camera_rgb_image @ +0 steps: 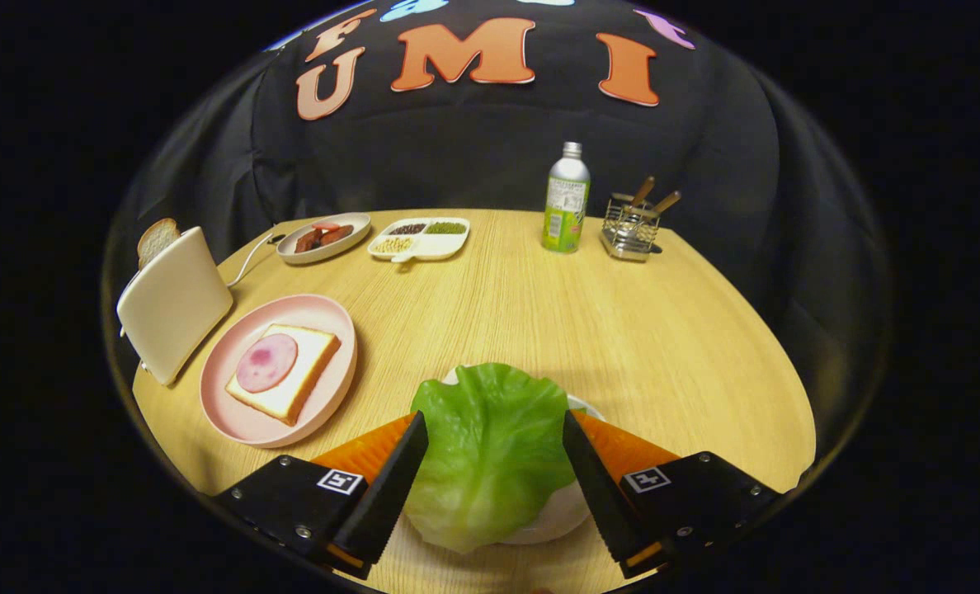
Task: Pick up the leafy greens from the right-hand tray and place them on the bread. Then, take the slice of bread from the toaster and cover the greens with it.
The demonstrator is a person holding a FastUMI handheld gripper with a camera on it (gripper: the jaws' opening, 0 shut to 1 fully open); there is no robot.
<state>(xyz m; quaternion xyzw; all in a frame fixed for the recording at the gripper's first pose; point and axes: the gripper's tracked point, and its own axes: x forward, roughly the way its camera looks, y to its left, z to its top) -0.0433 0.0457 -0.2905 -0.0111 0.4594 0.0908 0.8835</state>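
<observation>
A green lettuce leaf [490,450] lies on a small white tray [556,516] right between my fingers. My gripper [494,425] is open, its two black fingers flanking the leaf on either side without pressing it. Ahead to the left, a pink plate [234,417] carries a slice of bread [296,375] topped with a round of ham [266,361]. Further left stands a cream toaster [175,304] with a slice of bread [157,239] sticking out of its top.
At the back of the round wooden table [605,330] sit a plate of sausages [323,238], a divided dish of beans [421,238], a green bottle [566,198] and a wire utensil holder [632,227]. A white cord [251,257] runs from the toaster.
</observation>
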